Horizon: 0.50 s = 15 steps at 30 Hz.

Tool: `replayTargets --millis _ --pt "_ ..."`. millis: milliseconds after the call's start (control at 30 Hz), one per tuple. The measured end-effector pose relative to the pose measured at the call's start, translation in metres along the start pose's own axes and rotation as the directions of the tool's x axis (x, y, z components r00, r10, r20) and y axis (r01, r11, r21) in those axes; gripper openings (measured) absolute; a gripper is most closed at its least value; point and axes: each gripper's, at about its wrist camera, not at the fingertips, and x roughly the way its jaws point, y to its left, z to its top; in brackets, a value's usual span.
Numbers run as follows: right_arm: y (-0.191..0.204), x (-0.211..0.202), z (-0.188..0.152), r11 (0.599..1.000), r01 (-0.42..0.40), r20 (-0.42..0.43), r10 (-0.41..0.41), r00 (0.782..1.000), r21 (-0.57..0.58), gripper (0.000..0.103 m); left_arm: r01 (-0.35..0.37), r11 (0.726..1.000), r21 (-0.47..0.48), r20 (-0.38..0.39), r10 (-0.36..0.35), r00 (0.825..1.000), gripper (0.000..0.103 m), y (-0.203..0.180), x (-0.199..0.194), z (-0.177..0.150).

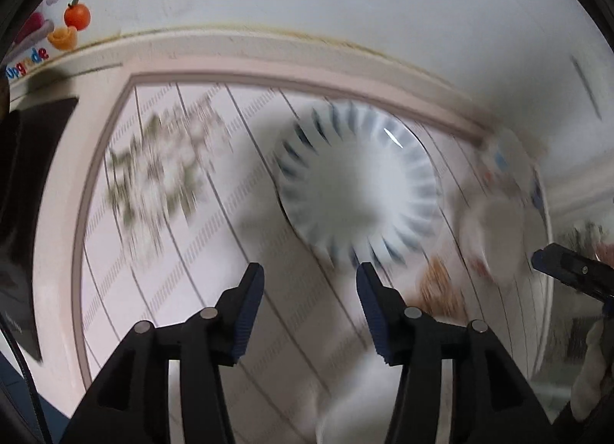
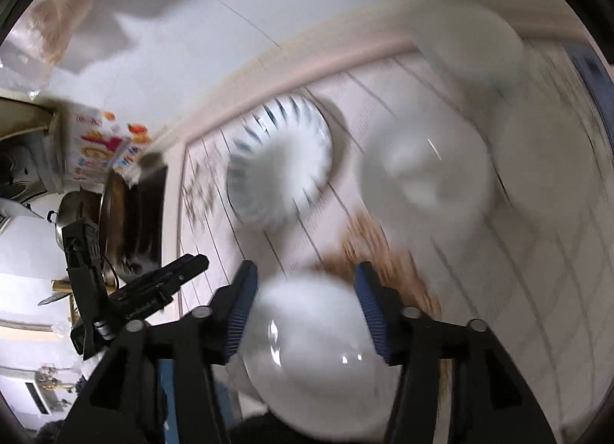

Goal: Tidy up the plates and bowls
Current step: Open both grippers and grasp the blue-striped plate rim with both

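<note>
Right gripper [image 2: 305, 284] open above white bowl [image 2: 318, 352]; ribbed plate [image 2: 278, 164] beyond.

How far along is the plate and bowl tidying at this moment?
Little looks done: the blue-striped plate and plain white dishes lie apart on the tablecloth, unstacked. Nothing is in hand; left gripper and right gripper have open jaws. Gathering everything remains.

Striped tablecloth [image 1: 199, 252] w/ ribbed plate [image 1: 360, 190], white bowls [image 2: 426, 179].
</note>
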Motion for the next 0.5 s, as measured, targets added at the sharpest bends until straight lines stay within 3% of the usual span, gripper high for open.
replayTargets --millis 200,333,367,500 --pt "0.018 0.066 0.088 0.997 0.079 -0.051 -0.079 0.996 -0.004 0.057 -0.002 0.998 -0.055 -0.063 -0.002 0.998 0.048 0.025 0.051 0.049" --pt "0.015 0.102 0.118 0.987 0.160 -0.082 -0.161 0.984 -0.019 0.055 0.025 0.998 -0.062 -0.119 -0.033 0.992 0.047 0.027 0.080 0.058" --pt "0.014 0.110 0.121 0.984 0.177 -0.088 -0.178 0.980 -0.028 0.050 0.030 0.998 -0.062 -0.121 -0.037 0.992 0.046 0.027 0.084 0.060" --pt "0.012 0.140 0.125 0.974 0.221 -0.151 -0.226 0.962 -0.048 0.030 0.050 0.998 -0.045 -0.121 -0.055 0.991 0.024 0.022 0.094 0.060"
